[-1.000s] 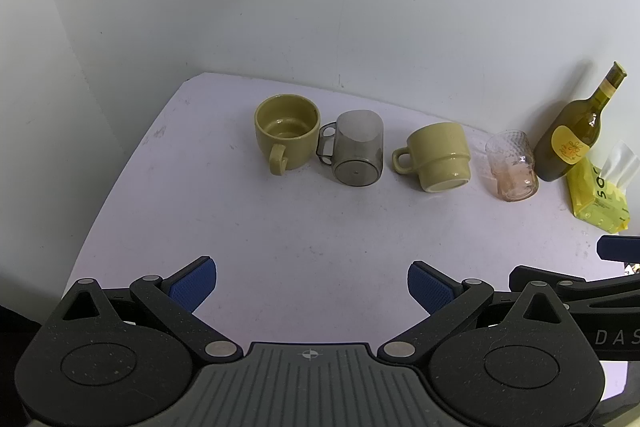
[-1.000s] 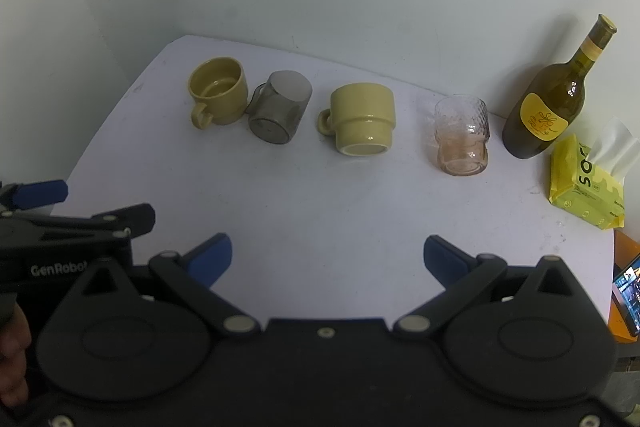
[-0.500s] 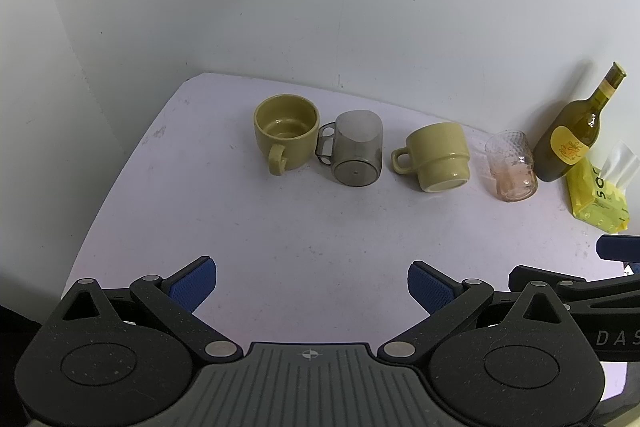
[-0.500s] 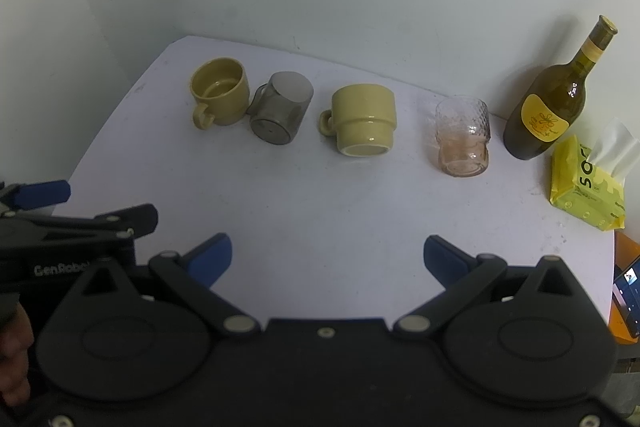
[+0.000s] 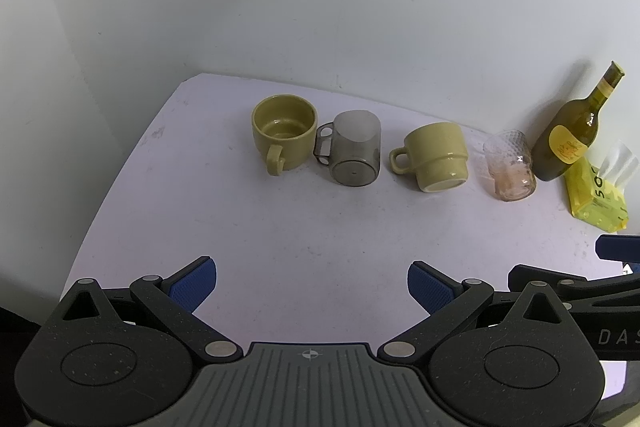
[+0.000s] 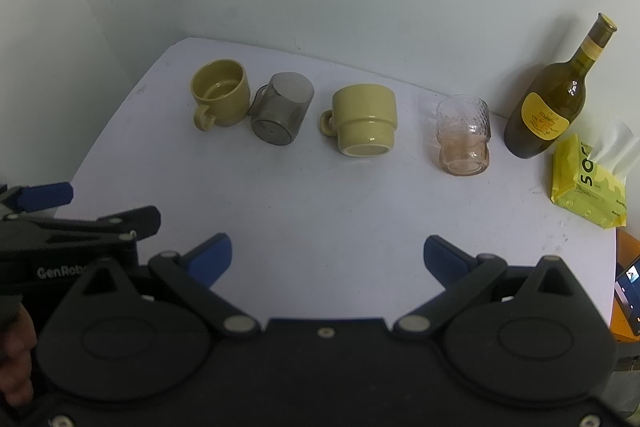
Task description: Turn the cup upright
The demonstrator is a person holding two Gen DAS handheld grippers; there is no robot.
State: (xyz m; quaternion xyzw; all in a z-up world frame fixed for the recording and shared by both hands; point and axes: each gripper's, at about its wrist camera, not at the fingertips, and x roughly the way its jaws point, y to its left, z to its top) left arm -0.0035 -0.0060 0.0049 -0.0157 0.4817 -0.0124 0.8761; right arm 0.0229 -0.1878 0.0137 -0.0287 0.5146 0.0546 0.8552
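A row of cups stands at the back of the white table. At the left an olive mug sits upright. Beside it, close enough that I cannot tell whether they touch, is a smoky grey glass mug, then an olive mug and a pinkish textured glass. How these three rest is unclear in the fisheye views. My left gripper is open and empty near the front edge. My right gripper is open and empty, right of the left one.
A dark olive wine bottle stands at the back right against the wall. A yellow tissue pack lies in front of it near the table's right edge. A phone screen shows beyond that edge.
The view in the right wrist camera has drifted slightly, so the cups sit a little to the right. The cups and both open grippers are otherwise unchanged.
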